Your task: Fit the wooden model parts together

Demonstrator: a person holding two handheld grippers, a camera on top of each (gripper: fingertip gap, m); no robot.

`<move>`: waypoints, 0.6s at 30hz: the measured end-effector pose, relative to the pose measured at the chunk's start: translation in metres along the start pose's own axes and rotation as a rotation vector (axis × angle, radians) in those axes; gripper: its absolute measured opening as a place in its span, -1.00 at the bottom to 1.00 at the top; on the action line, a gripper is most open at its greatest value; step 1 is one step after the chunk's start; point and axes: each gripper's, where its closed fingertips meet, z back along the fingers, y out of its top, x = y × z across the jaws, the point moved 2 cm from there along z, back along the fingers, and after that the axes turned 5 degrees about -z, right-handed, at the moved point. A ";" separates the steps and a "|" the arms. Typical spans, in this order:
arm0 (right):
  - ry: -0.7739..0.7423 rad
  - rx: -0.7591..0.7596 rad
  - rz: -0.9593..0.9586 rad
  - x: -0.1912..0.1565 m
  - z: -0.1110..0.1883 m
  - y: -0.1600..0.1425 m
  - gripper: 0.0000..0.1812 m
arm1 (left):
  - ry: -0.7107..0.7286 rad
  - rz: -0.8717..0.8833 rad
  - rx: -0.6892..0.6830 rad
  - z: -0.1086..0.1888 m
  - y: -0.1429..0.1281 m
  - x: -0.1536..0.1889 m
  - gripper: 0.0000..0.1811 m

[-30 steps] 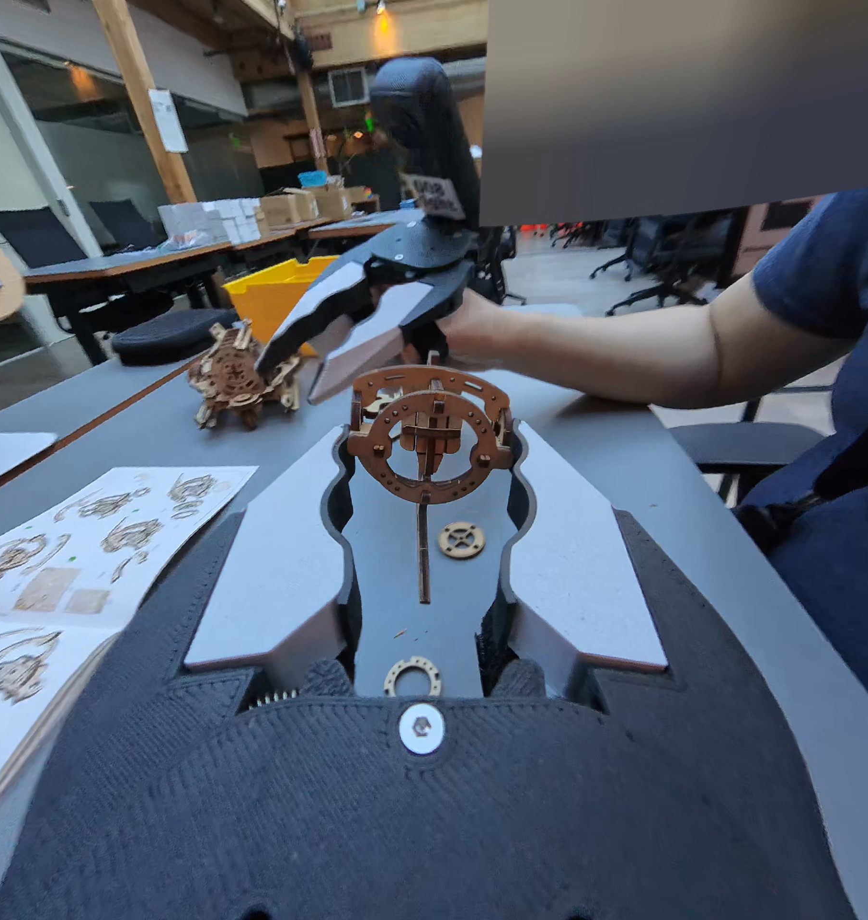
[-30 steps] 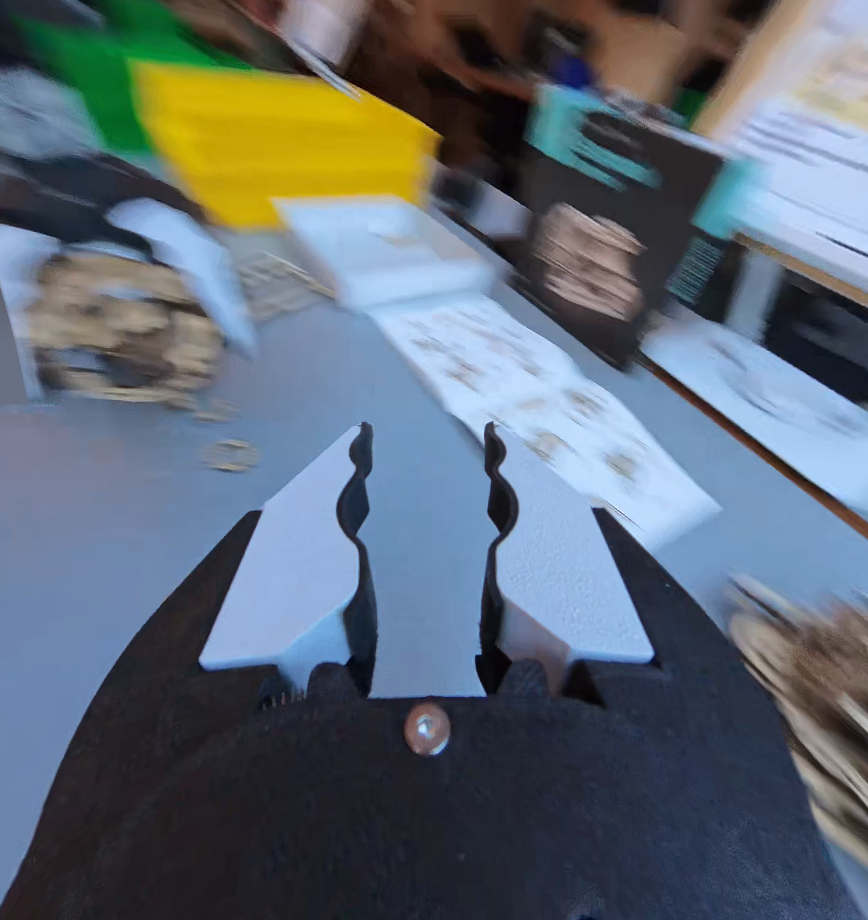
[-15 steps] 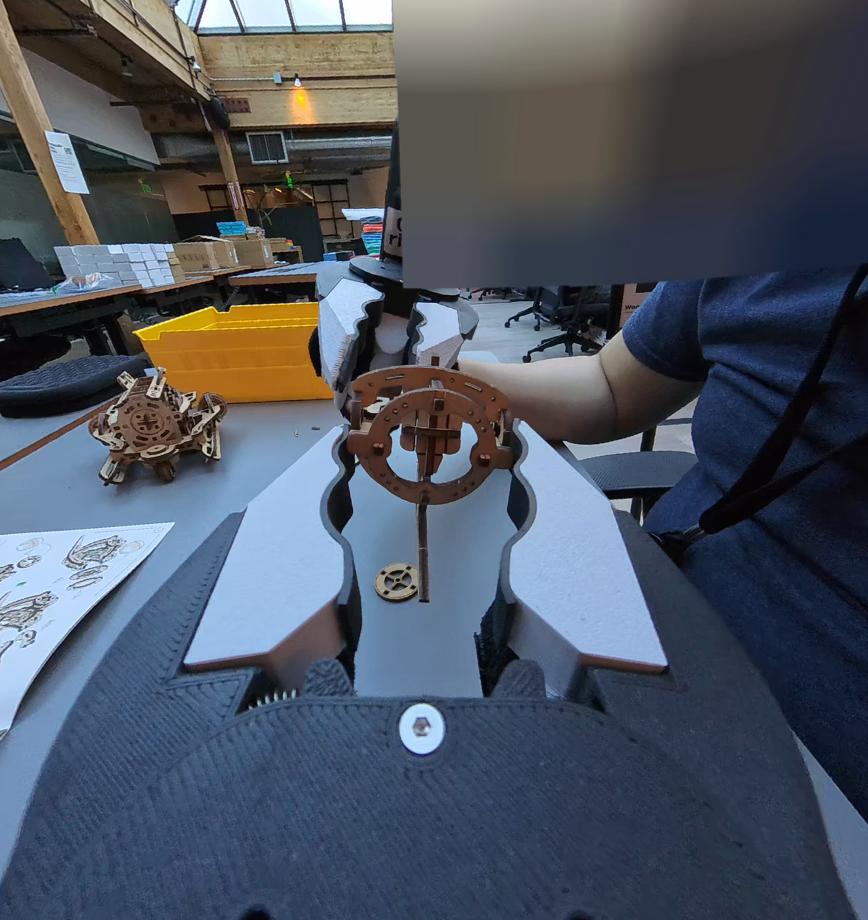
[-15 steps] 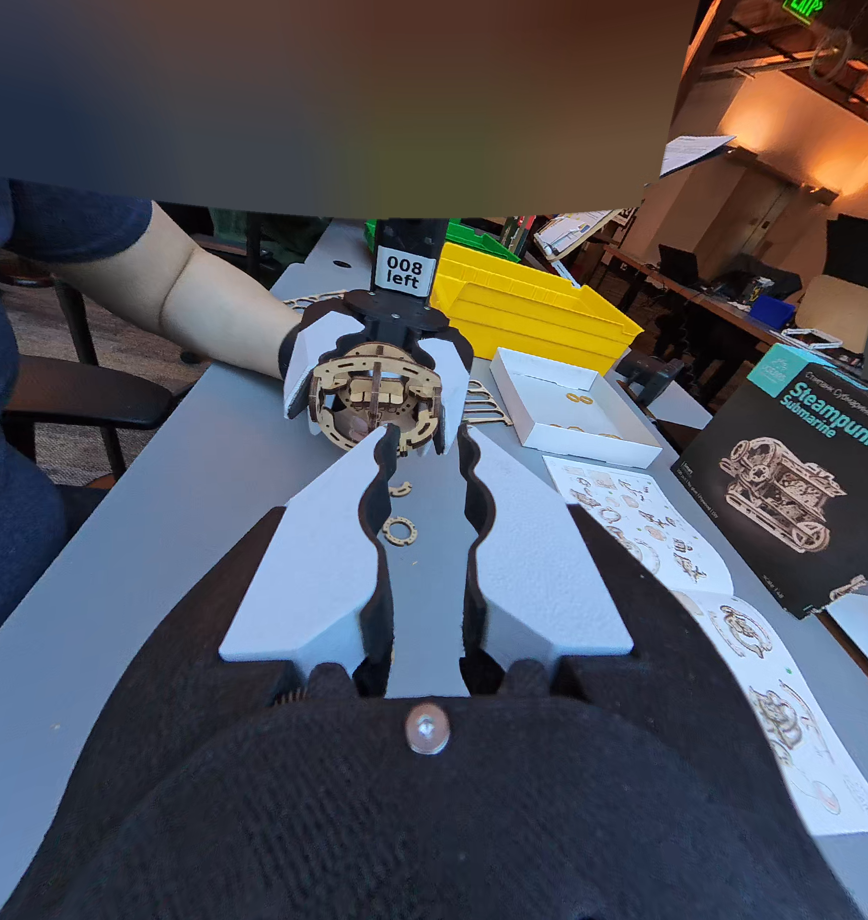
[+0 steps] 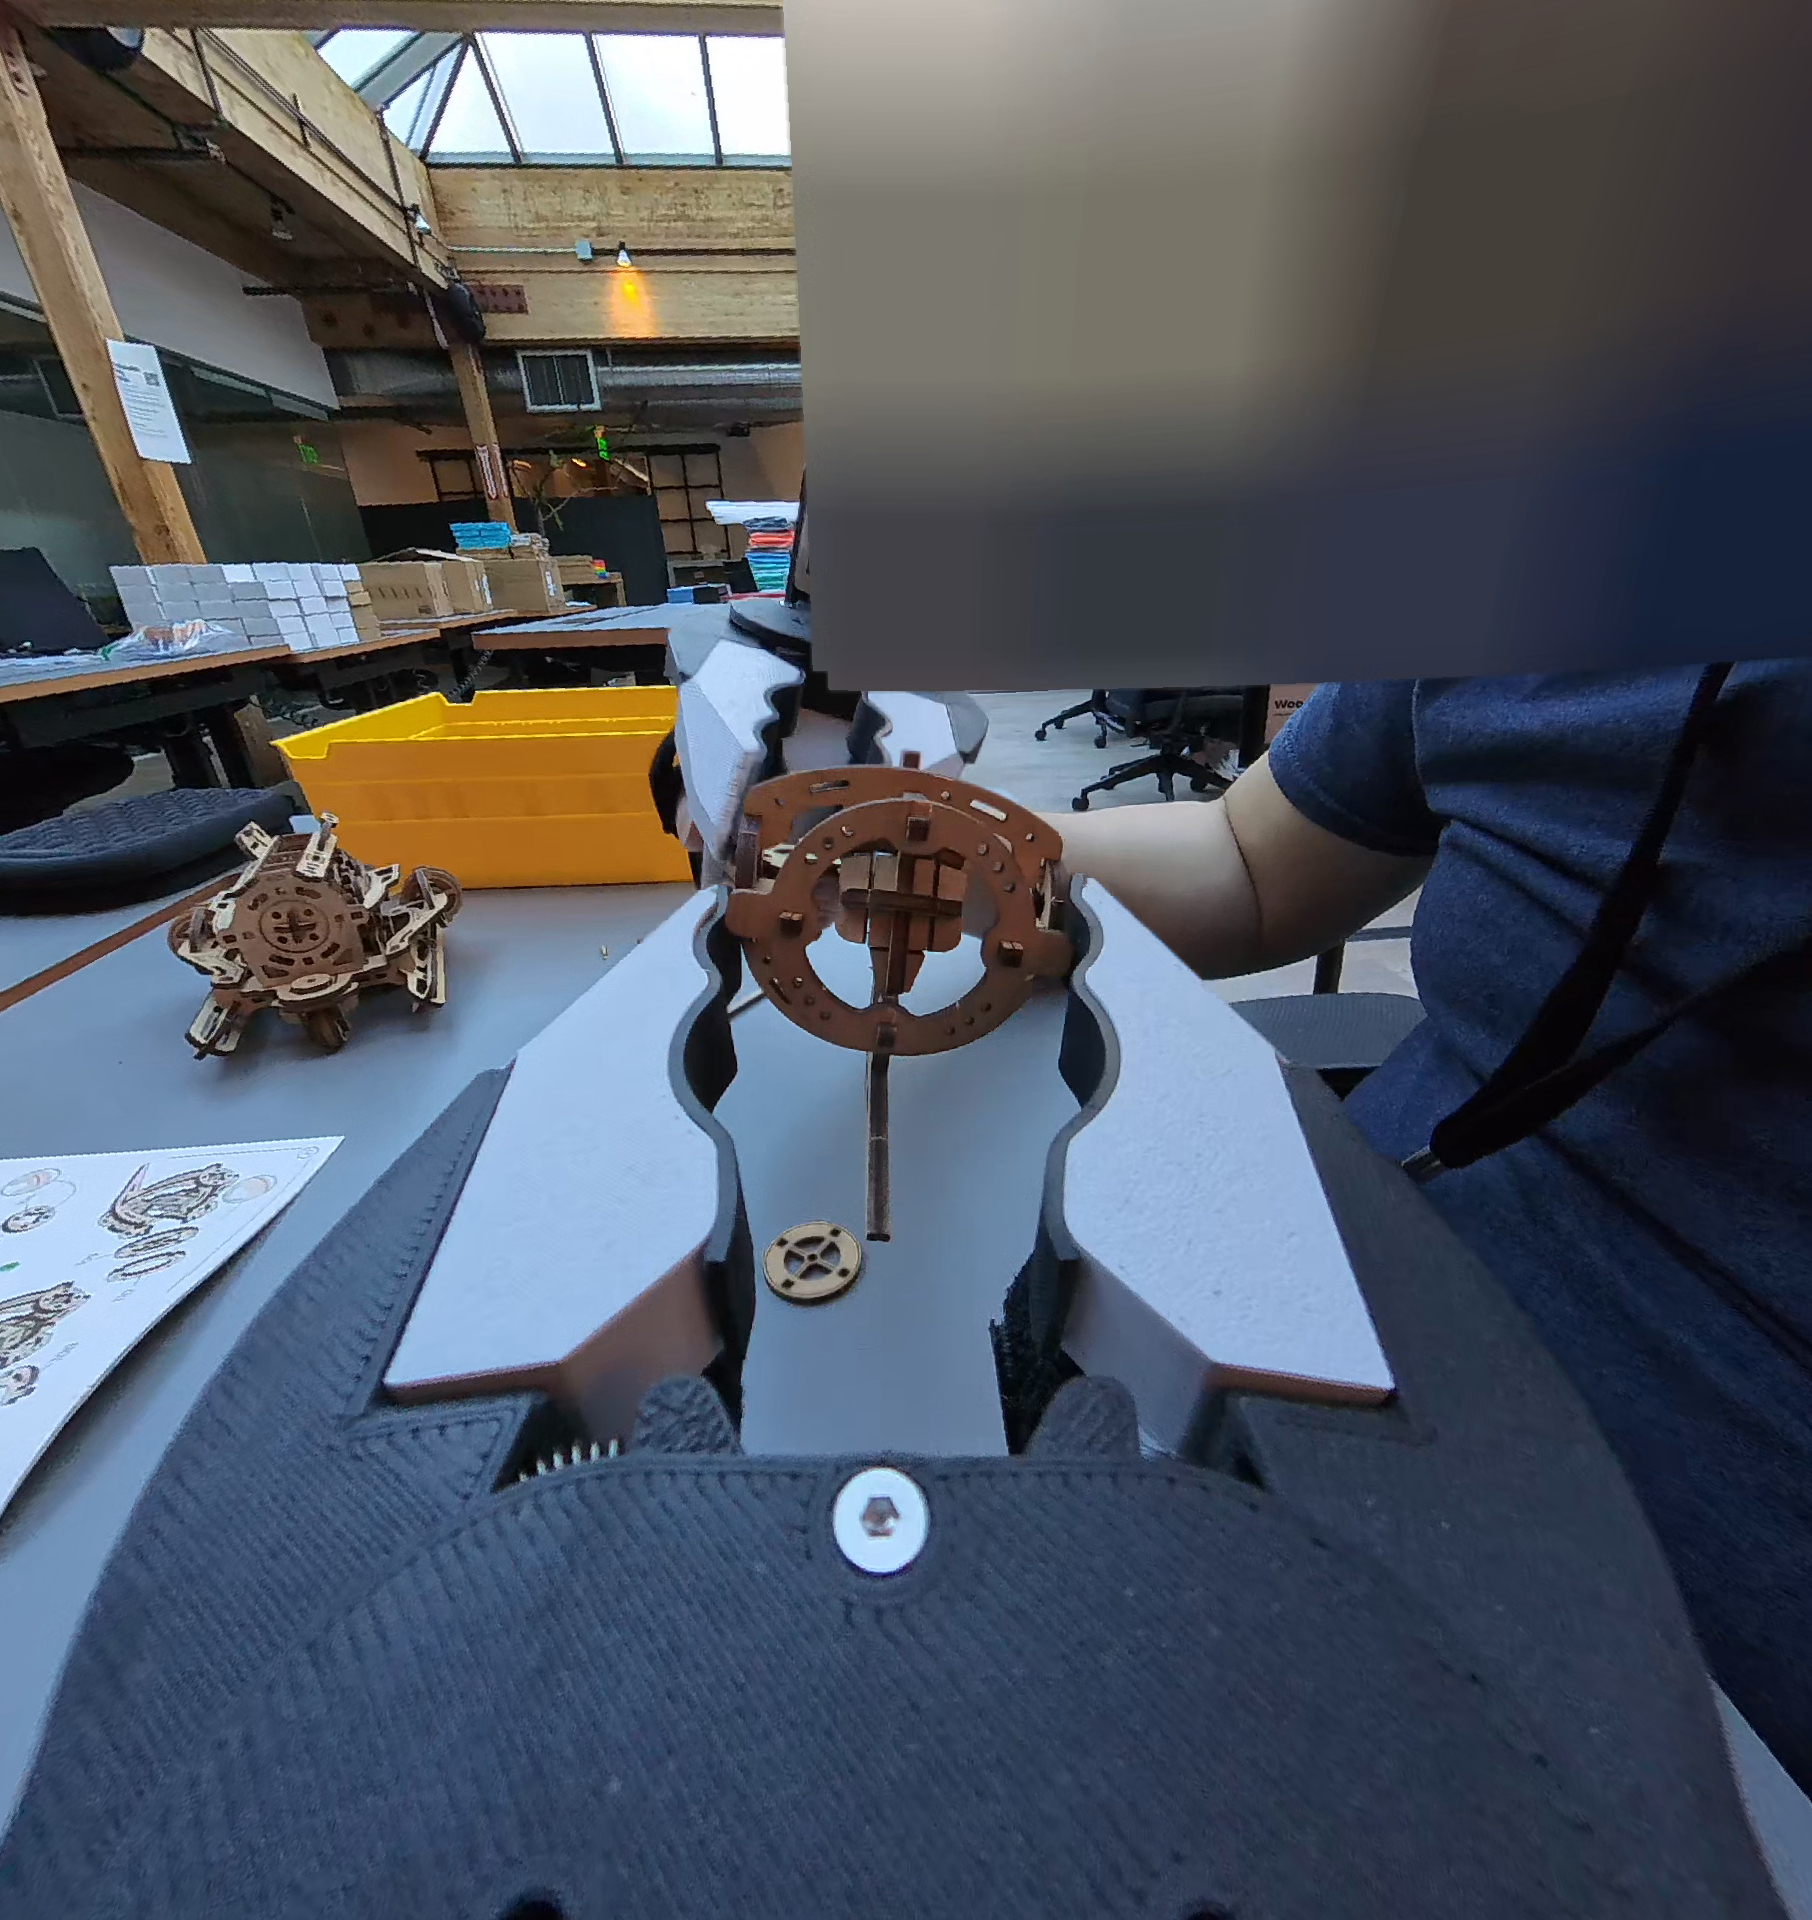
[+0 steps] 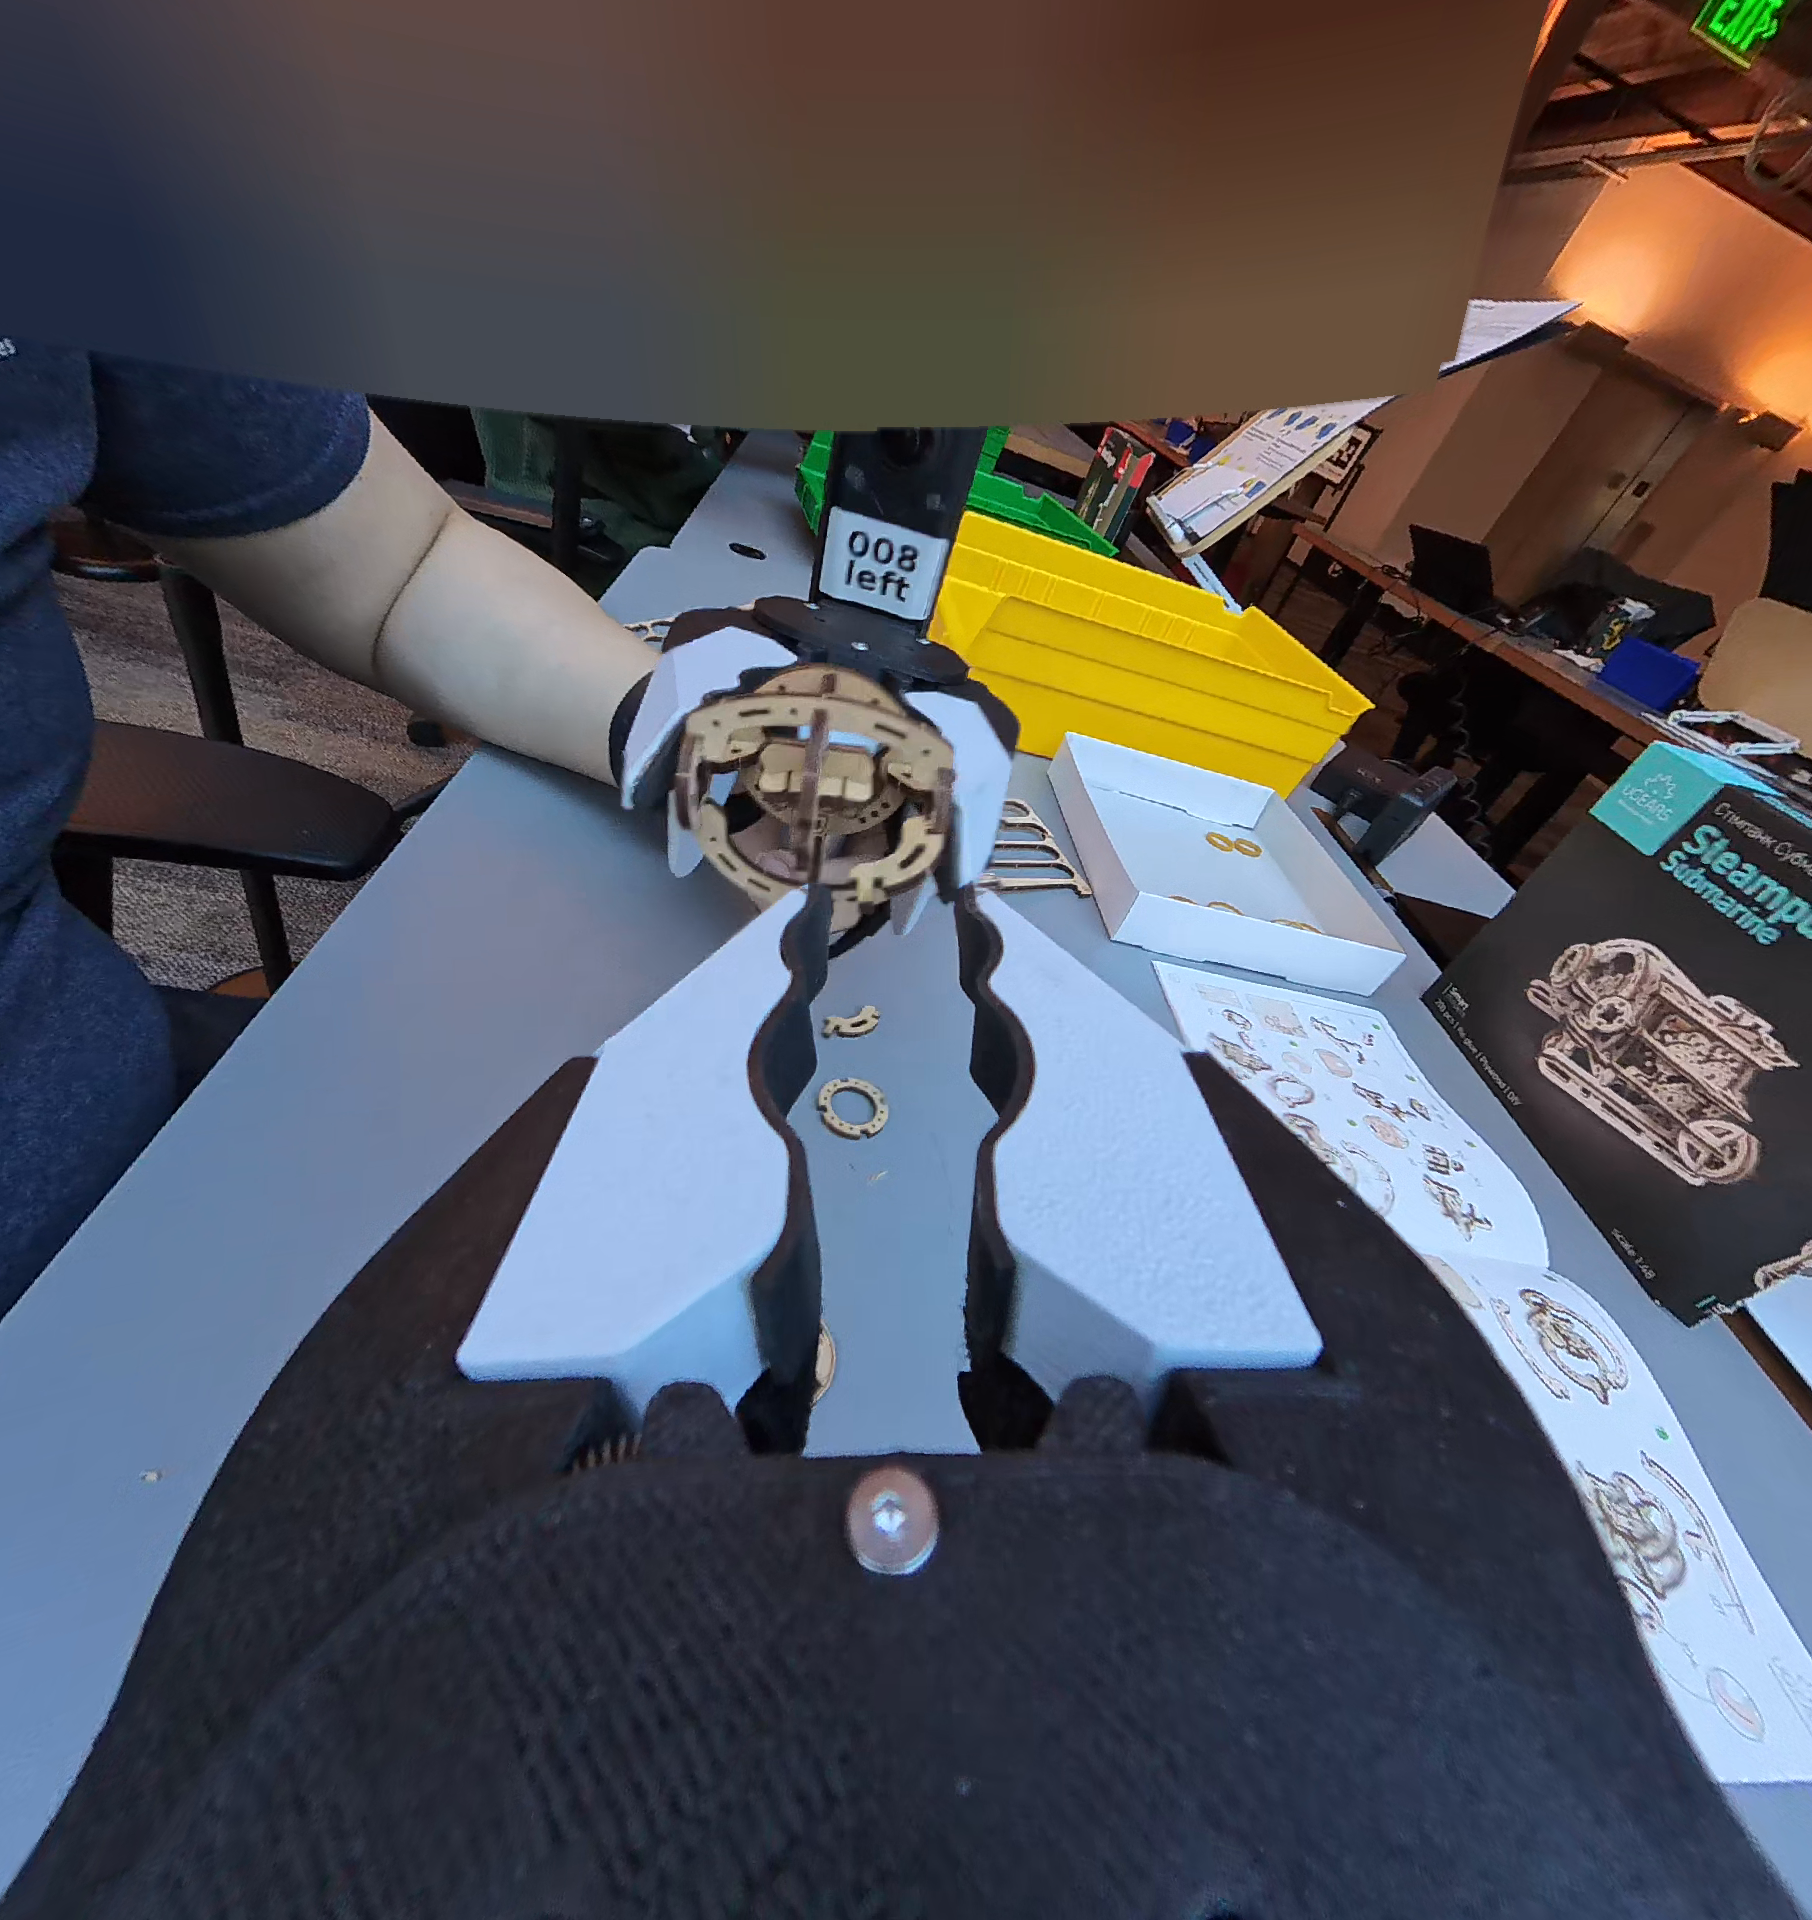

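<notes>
Left wrist view: the left gripper (image 5: pixel 897 914) has its two grey fingers clamped on the wooden ring assembly (image 5: pixel 897 920), held up off the grey table (image 5: pixel 102 1039). A thin wooden rod (image 5: pixel 878 1143) hangs from the assembly toward the camera. Below the assembly, between the fingers, a small wooden gear disc (image 5: pixel 811 1260) lies flat on the table. Just behind the assembly the right gripper (image 5: pixel 819 743) faces it, fingers a little apart with nothing between them. Left of the assembly a finished wooden model piece (image 5: pixel 310 930) stands on the table, a yellow bin (image 5: pixel 486 790) behind it and an instruction sheet (image 5: pixel 102 1247) nearer the camera.

Right wrist view: the right gripper (image 6: pixel 881 925) has its fingers parted and empty, tips just short of the assembly (image 6: pixel 814 795), which the left gripper (image 6: pixel 808 842) grips from the far side. Below the assembly, a small wooden ring (image 6: pixel 853 1108) and a curved wooden piece (image 6: pixel 850 1023) lie on the table. Right of the assembly sit a white tray (image 6: pixel 1141 914), the instruction booklet (image 6: pixel 1401 1195) and a dark kit box (image 6: pixel 1660 1039), with the yellow bin (image 6: pixel 1141 655) behind
</notes>
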 end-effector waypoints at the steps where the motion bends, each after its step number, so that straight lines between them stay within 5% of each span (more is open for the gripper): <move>1: 0.011 -0.003 0.001 -0.002 -0.001 -0.001 -0.75 | 0.002 0.001 0.005 0.000 0.001 0.000 -0.33; 18: -0.037 0.024 0.060 -0.003 -0.006 0.004 -0.83 | -0.033 0.046 0.027 -0.001 0.004 0.004 -0.33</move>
